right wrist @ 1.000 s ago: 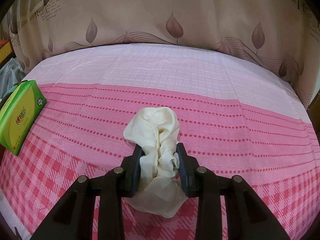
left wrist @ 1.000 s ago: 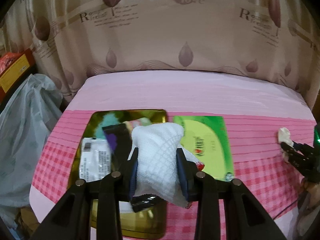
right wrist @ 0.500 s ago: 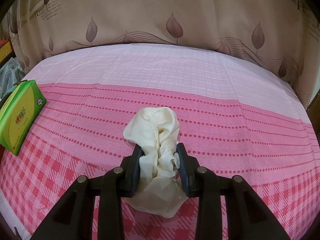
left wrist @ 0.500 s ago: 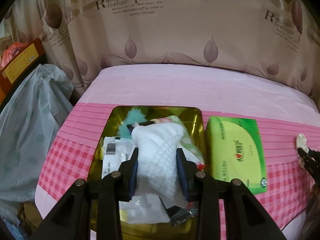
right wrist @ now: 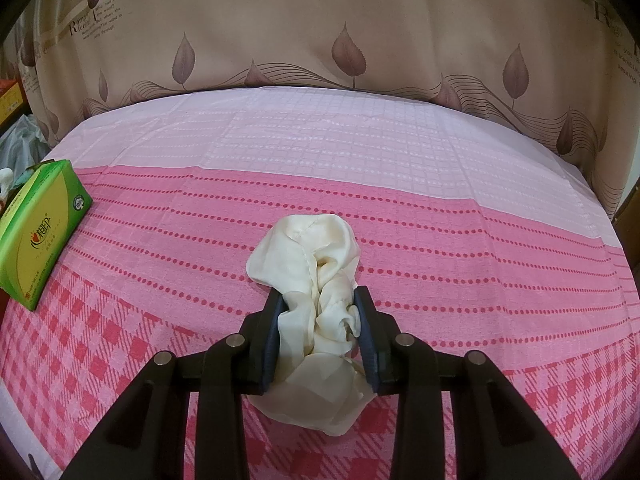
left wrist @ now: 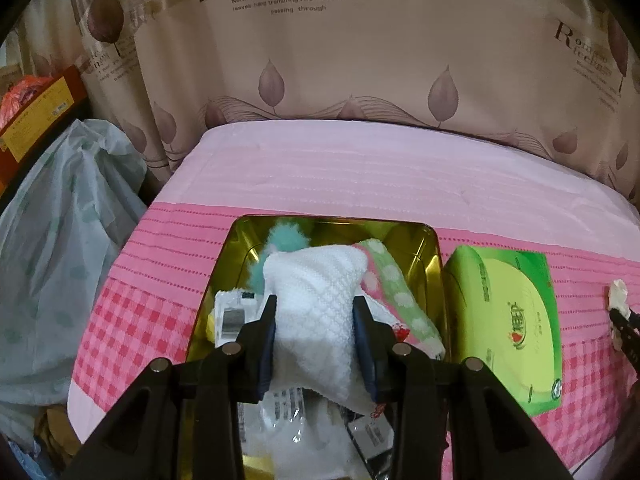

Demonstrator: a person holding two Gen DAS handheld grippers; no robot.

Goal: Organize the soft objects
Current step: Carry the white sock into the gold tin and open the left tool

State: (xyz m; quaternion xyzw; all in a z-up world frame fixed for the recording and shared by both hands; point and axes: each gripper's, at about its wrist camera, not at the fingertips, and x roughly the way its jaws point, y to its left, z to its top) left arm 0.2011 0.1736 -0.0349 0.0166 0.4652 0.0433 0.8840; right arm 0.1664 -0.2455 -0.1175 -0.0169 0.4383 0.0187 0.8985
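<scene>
My left gripper [left wrist: 315, 308] is shut on a white waffle-weave cloth [left wrist: 316, 292] and holds it over the gold tray [left wrist: 428, 256]. In the tray lie a teal fluffy item [left wrist: 286, 238], a pink and green dotted cloth [left wrist: 394, 284] and clear plastic packets [left wrist: 232, 312]. My right gripper [right wrist: 318, 300] is shut on a cream silky cloth [right wrist: 308, 248] that rests bunched on the pink tablecloth [right wrist: 480, 240]. The right gripper with its cream cloth [left wrist: 618, 294] also shows at the right edge of the left wrist view.
A green tissue pack [left wrist: 508, 320] lies just right of the tray, also seen as the green tissue pack [right wrist: 36, 236] at the left of the right wrist view. A beige leaf-print curtain [left wrist: 360, 60] hangs behind the table. A pale plastic bag [left wrist: 60, 240] and an orange box [left wrist: 36, 108] stand left of the table.
The left gripper carried the white cloth leftward and forward over the tray, so the tray now sits centred under it. The right gripper and cream cloth stayed still.
</scene>
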